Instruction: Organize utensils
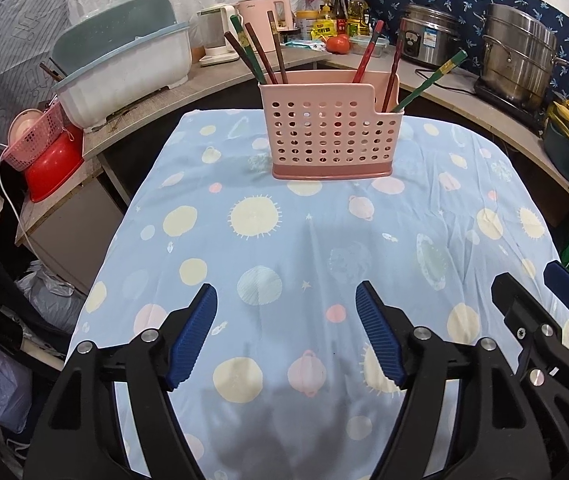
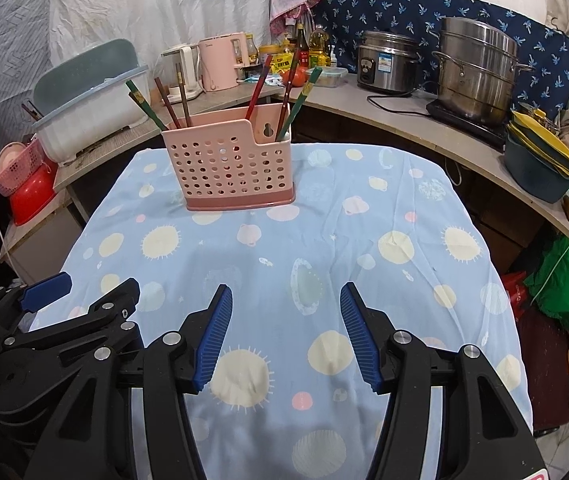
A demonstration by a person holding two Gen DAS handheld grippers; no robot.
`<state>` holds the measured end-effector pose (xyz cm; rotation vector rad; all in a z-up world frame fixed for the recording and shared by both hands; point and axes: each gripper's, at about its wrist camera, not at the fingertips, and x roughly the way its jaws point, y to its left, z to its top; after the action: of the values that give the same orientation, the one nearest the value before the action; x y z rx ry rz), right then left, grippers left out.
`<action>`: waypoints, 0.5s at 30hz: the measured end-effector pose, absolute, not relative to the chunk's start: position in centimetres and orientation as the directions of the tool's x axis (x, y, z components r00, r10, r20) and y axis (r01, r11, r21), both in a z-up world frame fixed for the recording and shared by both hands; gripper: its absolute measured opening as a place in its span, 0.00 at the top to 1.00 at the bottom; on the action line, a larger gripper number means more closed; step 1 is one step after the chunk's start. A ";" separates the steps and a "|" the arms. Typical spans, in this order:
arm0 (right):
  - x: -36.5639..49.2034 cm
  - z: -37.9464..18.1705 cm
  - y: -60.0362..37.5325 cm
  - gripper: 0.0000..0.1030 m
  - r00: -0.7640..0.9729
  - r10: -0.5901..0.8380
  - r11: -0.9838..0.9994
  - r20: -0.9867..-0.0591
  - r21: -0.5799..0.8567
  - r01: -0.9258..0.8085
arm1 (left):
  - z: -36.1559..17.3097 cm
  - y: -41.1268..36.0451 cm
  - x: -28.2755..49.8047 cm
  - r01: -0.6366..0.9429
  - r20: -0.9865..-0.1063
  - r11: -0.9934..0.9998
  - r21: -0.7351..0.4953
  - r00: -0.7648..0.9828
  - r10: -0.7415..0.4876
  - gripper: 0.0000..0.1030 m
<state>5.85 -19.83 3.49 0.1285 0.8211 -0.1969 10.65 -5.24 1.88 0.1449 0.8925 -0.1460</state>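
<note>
Both grippers empty, chopsticks already in the holder

Left gripper (image 1: 286, 308) and right gripper (image 2: 282, 308) gape wide over the table's (image 1: 172, 280) near edge; holder (image 1: 330, 136) stands near the far edge, so approach high, clear of the leaning chopsticks (image 1: 366, 54).

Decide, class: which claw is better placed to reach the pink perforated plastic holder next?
Left, marginally. The pink perforated plastic holder sits dead ahead of the open left claw; it lies left of the open right claw.

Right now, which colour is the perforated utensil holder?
Pink holder, with a darker pink base; left wrist view shows it best.
</note>
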 end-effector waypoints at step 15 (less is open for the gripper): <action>5.7 3.2 -20.4 0.19 0.658 -0.161 0.967 -0.735 0.016 0.255 | 1.4 -4.4 10.9 0.147 -0.781 0.985 0.092 0.625 -0.020 0.11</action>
<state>5.69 -20.44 3.19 0.1216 0.8196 -0.2363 10.92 -4.38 1.44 0.1522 0.8920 -0.0963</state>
